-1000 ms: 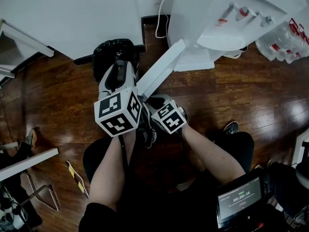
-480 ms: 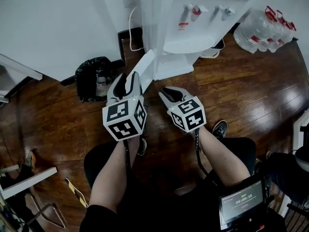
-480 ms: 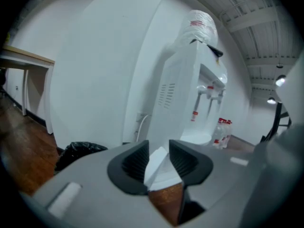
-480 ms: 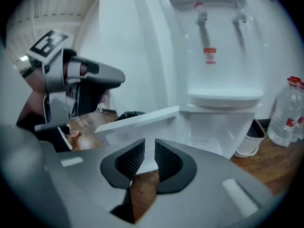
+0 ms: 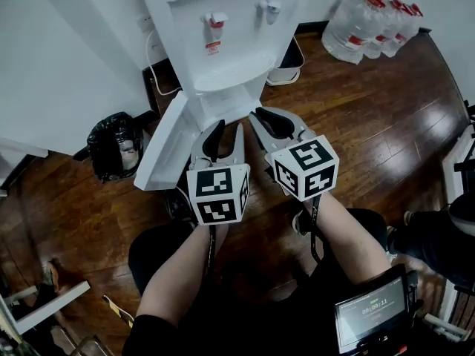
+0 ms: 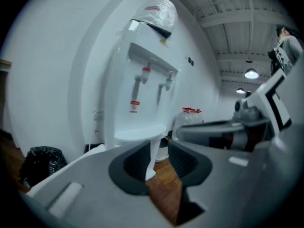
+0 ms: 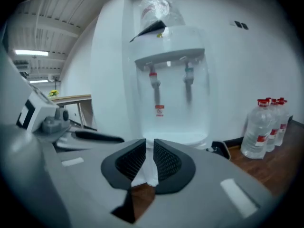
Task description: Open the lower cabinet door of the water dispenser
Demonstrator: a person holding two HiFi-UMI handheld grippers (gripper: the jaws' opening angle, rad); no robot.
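Left gripper (image 5: 228, 128): unclenched, jaws apart and just closing, nothing between them, only floor and the dispenser's foot beyond. Right gripper (image 5: 260, 114): jaws nearly together, having just narrowed a little, with a slim slit between the ribbed pads (image 7: 166, 161) and nothing in it. I hold the two side by side, both aimed at the water dispenser (image 5: 223, 58), white, with two taps over its drip shelf. Lower cabinet door (image 5: 163, 148): already open, swung out from the dispenser's base to the left in the head view, beside my left gripper. Black bin bag (image 5: 111, 143): left of the door, against the wall. Water bottles (image 5: 371, 17): a cluster on the wooden floor (image 5: 371, 124), well right of the dispenser.
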